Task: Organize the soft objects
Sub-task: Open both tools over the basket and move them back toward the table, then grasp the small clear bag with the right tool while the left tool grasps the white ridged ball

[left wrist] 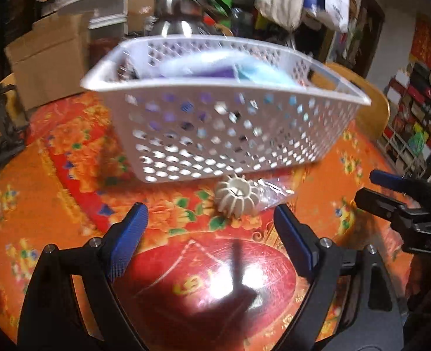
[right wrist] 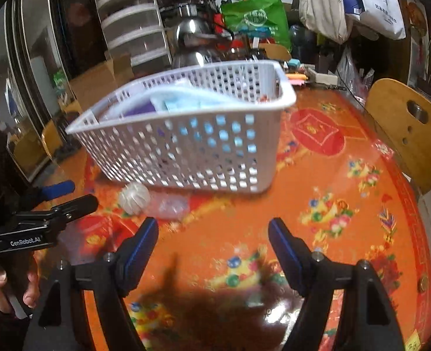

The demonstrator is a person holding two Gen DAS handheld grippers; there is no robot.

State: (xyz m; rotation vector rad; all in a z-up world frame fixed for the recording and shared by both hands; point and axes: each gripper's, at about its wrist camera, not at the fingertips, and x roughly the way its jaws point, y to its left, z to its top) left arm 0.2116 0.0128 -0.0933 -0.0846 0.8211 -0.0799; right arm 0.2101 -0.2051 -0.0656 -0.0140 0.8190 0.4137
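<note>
A white perforated basket [left wrist: 215,128] stands on the orange floral table and holds soft blue and purple items [left wrist: 244,71]; it also shows in the right wrist view [right wrist: 192,149]. A white ribbed ball [left wrist: 237,197] in a clear plastic wrapper [left wrist: 269,194] lies just in front of the basket; it also shows in the right wrist view [right wrist: 135,194]. My left gripper [left wrist: 211,228] is open and empty, a short way in front of the ball. My right gripper [right wrist: 214,235] is open and empty, to the right of the ball.
Cardboard boxes [left wrist: 48,58], a steel kettle [left wrist: 180,11], drawers and hanging bags crowd the back. A wooden chair [right wrist: 405,128] stands at the table's right edge. A dark object [left wrist: 2,125] sits at the left edge.
</note>
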